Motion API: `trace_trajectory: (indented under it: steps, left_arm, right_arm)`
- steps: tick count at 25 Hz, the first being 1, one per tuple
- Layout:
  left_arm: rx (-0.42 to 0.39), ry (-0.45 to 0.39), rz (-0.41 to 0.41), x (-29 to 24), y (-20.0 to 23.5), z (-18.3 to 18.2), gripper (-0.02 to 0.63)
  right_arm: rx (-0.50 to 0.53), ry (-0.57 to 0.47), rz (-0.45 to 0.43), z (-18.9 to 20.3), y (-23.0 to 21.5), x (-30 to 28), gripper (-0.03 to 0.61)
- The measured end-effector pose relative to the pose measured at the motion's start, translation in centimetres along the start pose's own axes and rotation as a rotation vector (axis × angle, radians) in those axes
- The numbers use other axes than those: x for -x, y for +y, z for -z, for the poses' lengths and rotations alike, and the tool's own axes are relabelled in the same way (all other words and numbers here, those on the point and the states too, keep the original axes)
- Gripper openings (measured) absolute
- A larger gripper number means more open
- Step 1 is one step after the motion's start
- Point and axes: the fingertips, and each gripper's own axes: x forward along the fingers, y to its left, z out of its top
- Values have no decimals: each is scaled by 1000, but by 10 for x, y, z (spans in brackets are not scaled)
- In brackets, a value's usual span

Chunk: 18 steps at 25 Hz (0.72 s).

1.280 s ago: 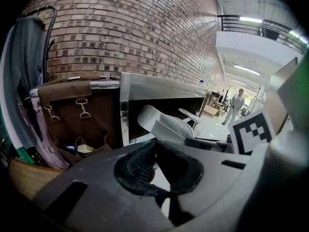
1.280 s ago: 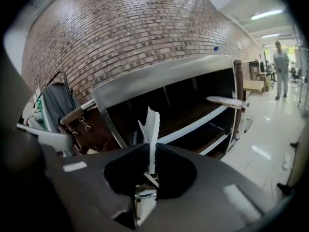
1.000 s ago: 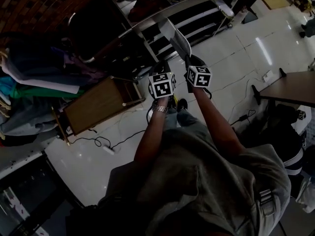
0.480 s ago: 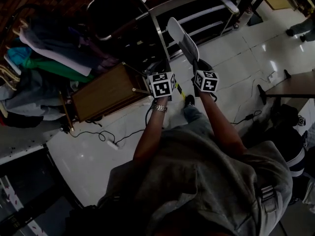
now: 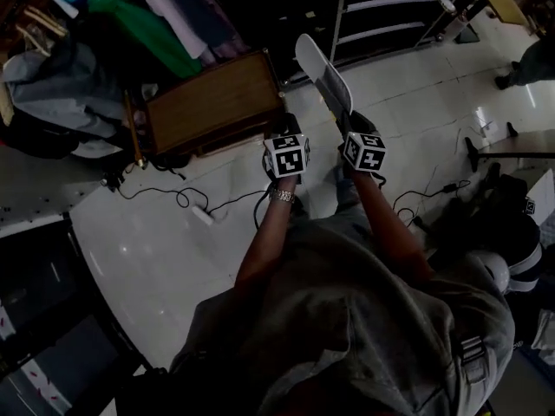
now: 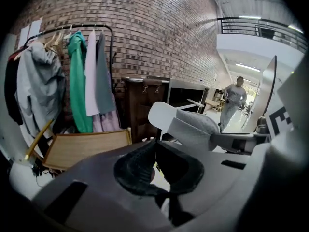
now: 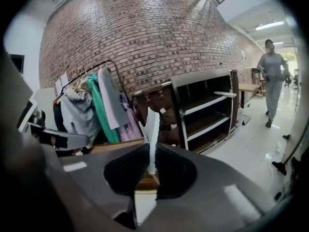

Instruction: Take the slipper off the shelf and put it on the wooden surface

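The right gripper (image 5: 344, 121) is pinching the slipper (image 5: 323, 81) by its heel end. In the right gripper view the pale sole (image 7: 152, 134) is standing edge-on between the two dark pads, which are pressing on it from both sides. From the head view, the slipper is sticking out ahead of the gripper in the air, over the floor (image 5: 173, 258). It is just right of the wooden surface (image 5: 212, 102) and not touching it. The left gripper view is showing it from the side, with a white sole and a grey upper (image 6: 186, 127), tilted up and away.

The left gripper (image 5: 287, 126) is hovering beside the right one, near the surface's right corner. Its jaws are pressed together at the tips and are pinching nothing (image 6: 155, 149).

The surface is lying low on the floor, its tan top (image 6: 82, 149) framed by a darker rim. Behind it a clothes rack (image 6: 77, 76) is holding green, pink and grey garments against the brick wall (image 6: 159, 33). The dark shelf (image 7: 207, 105) is standing to the right of the rack, beyond the slipper. A cable (image 5: 186, 199) is trailing across the floor near the surface. A person (image 7: 271, 76) is standing far off down the hall.
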Motion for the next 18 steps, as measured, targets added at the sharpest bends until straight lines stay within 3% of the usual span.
trace_trajectory:
  steps: [6, 12, 18]
  left_arm:
    - [110, -7, -66, 50, 62, 39, 5]
    - [138, -23, -132, 67, 99, 56, 5]
    - [235, 20, -214, 64, 136, 117, 5]
  right_arm:
    - [133, 102, -163, 52, 117, 3, 34]
    - [168, 192, -282, 105, 169, -19, 34]
    - [197, 436, -351, 236, 183, -37, 34]
